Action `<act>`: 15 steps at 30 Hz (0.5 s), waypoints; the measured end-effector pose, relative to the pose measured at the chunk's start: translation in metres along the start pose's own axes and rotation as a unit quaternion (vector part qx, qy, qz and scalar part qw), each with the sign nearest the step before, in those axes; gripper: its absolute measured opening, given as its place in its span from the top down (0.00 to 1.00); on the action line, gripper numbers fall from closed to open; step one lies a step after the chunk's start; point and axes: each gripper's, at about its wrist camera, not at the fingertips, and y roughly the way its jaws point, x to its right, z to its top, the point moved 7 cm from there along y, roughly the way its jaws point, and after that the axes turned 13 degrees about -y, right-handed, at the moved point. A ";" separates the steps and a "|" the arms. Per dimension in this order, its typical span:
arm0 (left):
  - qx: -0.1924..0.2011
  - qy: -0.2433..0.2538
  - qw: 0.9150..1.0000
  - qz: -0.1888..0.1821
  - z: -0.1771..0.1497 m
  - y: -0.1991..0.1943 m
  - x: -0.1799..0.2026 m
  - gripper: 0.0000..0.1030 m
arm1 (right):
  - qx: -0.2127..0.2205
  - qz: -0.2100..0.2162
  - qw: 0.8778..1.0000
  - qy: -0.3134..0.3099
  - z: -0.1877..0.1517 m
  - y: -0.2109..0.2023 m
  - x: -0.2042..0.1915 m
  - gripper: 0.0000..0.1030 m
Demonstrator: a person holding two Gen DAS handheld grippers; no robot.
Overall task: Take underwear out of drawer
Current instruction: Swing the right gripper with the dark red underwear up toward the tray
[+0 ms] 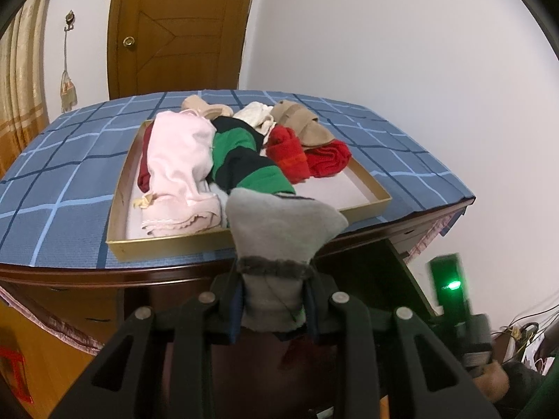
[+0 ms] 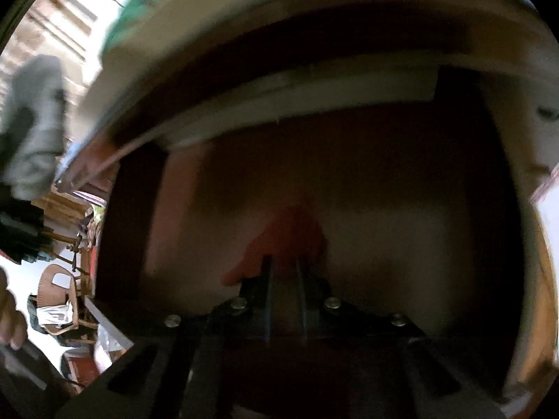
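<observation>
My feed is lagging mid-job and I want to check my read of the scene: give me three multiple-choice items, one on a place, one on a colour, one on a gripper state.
1. Where does the shallow box of clothes sit?
A. on the blue checked cloth
B. on the floor
C. inside the drawer

2. What colour is the garment that the left gripper holds?
A. pink
B. grey
C. yellow

3. How do the right gripper's fingers stand?
A. wide open in mid-air
B. closed, with a red garment at their tips
C. clamped on a door handle

Answers:
1 A: the shallow box rests on the blue checked cloth covering the cabinet top.
2 B: a grey garment sticks out between the left gripper fingers.
3 B: the right gripper fingers stand close together inside the dark drawer, with a red garment at their tips.
</observation>
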 end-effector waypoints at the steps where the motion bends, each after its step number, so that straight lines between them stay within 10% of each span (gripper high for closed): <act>1: 0.000 0.001 1.000 0.001 0.000 0.000 0.001 0.74 | 0.007 -0.004 1.000 -0.006 0.005 -0.007 0.000 0.87; 8: 0.000 0.005 1.000 -0.002 -0.002 -0.001 0.007 0.74 | 0.006 0.017 0.999 0.045 0.009 -0.011 0.018 0.83; 11: -0.001 0.007 1.000 -0.003 -0.003 -0.001 0.007 0.74 | -0.020 0.042 0.996 0.079 0.005 0.008 0.016 0.33; 15: 0.001 0.003 1.000 -0.001 -0.001 -0.003 0.001 0.74 | -0.038 0.043 0.994 0.089 0.008 0.030 0.002 0.26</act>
